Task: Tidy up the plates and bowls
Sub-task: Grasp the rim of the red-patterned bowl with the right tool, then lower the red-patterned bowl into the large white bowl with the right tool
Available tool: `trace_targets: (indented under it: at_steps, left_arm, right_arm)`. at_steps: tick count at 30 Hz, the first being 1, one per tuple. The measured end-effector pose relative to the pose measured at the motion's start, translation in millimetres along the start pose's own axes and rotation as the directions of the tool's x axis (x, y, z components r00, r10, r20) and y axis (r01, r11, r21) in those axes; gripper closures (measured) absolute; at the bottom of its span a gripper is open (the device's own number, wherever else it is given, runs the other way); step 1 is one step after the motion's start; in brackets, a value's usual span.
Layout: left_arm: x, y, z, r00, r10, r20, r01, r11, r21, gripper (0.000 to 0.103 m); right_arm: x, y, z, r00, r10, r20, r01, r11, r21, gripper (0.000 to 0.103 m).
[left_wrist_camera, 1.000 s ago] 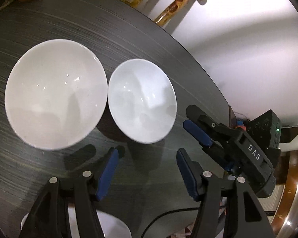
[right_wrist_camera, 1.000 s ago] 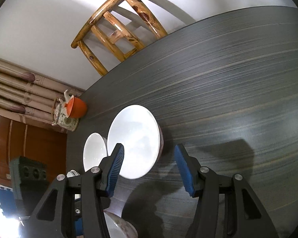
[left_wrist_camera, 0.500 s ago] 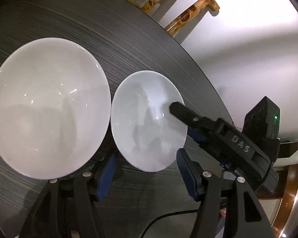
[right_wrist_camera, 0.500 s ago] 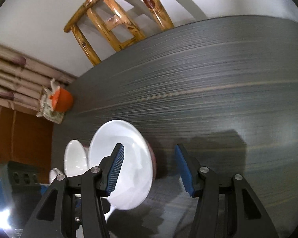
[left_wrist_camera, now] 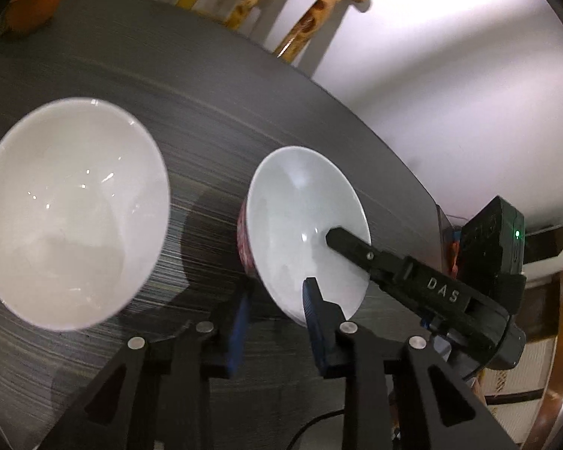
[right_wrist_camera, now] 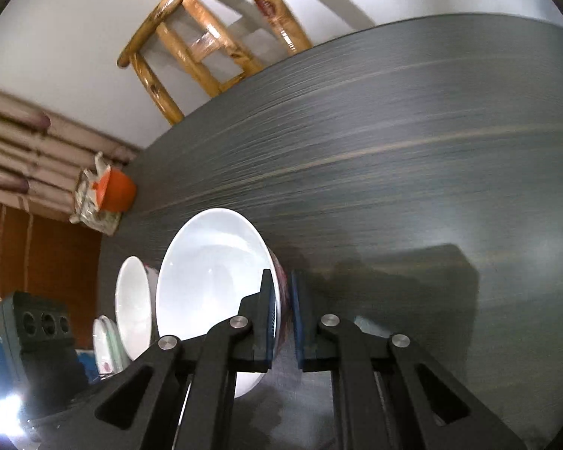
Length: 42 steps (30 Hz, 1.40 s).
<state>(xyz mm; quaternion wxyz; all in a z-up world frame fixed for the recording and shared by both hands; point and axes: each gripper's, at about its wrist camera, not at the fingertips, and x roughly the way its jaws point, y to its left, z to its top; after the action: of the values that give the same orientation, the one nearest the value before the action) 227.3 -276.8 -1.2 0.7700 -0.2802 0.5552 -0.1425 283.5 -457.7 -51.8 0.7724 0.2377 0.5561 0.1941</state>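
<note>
A small white bowl with a red patterned outside is tilted up off the dark table. My right gripper is shut on this bowl's rim; one of its fingers shows inside the bowl in the left wrist view. My left gripper straddles the bowl's near rim, jaws partly closed with a gap to the bowl. A larger white bowl sits to the left; in the right wrist view it lies behind the small one.
A wooden chair stands beyond the table's far edge. An orange cup on a patterned holder sits at the table's far left. A plate edge shows at the lower left. The table's right edge is close to the small bowl.
My right gripper closed on the small bowl's rim and tipped it up, away from the large bowl. My left gripper's jaws narrowed around the bowl's near rim.
</note>
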Motion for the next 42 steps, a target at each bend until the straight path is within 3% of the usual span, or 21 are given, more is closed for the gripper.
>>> trace_targets:
  at_steps: [8, 15, 20, 26, 29, 32, 34, 38, 42]
  left_arm:
    - [-40.5, -10.7, -18.4, 0.999, -0.026, 0.037, 0.025, 0.999, 0.036, 0.076]
    - [-103.1, 18.8, -63.1, 0.998, -0.007, 0.065, 0.004, 0.999, 0.037, 0.076]
    - [-120.6, 53.2, -102.6, 0.998, 0.046, 0.033, -0.047, 0.999, 0.025, 0.076]
    - [-111.4, 99.0, -135.3, 0.994, 0.103, -0.042, -0.103, 0.995, -0.003, 0.076]
    - [-106.4, 104.8, -139.5, 0.992, 0.122, -0.042, -0.121, 0.993, 0.013, 0.076]
    - [-98.6, 94.9, -132.7, 0.987, 0.157, -0.030, -0.155, 0.986, 0.066, 0.073]
    - [-96.7, 93.5, -130.2, 0.985, 0.167, -0.041, -0.163, 0.983, 0.090, 0.064]
    - [-89.7, 85.7, -120.7, 0.979, 0.197, -0.043, -0.190, 0.973, 0.132, 0.062]
    - [-106.4, 89.8, -135.8, 0.976, 0.213, -0.049, -0.203, 0.965, 0.166, 0.062]
  right_arm:
    - [-40.5, 9.9, -30.3, 0.998, 0.036, 0.045, -0.037, 0.999, 0.013, 0.093]
    - [-70.5, 58.3, -79.7, 0.995, 0.077, 0.063, -0.073, 0.995, -0.063, 0.092]
    - [-68.2, 89.3, -130.8, 0.993, 0.113, 0.019, -0.110, 0.988, -0.106, 0.093]
    - [-41.4, 108.0, -184.0, 0.992, 0.115, -0.047, -0.120, 0.986, -0.119, 0.093]
    - [-24.6, 105.5, -198.3, 0.992, 0.098, -0.078, -0.106, 0.989, -0.102, 0.093]
    - [-14.9, 100.2, -202.0, 0.993, 0.075, -0.090, -0.083, 0.992, -0.091, 0.093]
    - [-10.9, 94.9, -202.2, 0.994, 0.057, -0.094, -0.065, 0.995, -0.082, 0.094]
    - [-8.2, 84.8, -202.1, 0.995, 0.043, -0.093, -0.049, 0.997, -0.063, 0.093]
    - [-9.1, 87.9, -204.4, 0.996, 0.021, -0.086, -0.028, 0.996, -0.088, 0.093]
